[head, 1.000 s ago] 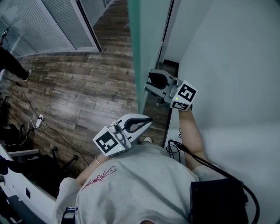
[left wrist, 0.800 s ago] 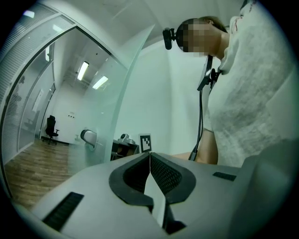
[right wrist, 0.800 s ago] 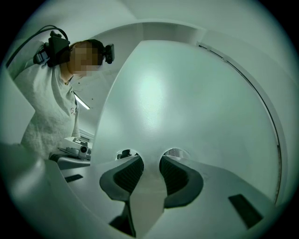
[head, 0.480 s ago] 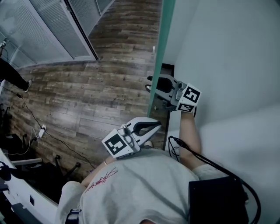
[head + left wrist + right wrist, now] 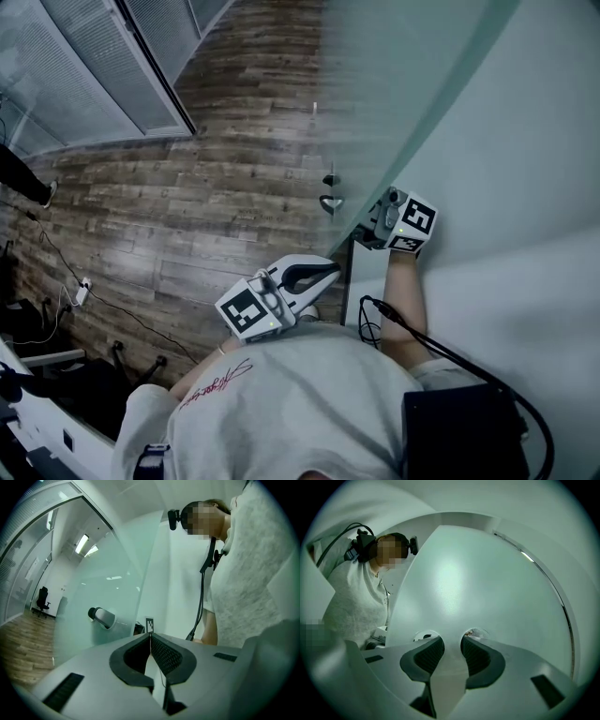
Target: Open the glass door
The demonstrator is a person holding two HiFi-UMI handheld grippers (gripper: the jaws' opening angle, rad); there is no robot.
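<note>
2 claws, unequal work. Nearest, by the chest: held left gripper clenched on nothing. Farther out: had right gripper clamped at the handle, by the free edge of the glass door. Stood upright, partly swung, straight ahead of that claw; probably needed drawing along its arc, right hand nearer.

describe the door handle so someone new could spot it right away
Start at the big frosted glass door slanting over the wood floor. Near the door's lower edge sits the handle, a dark curved loop; the small fitting just above it is a plain stub, not a loop.
</note>
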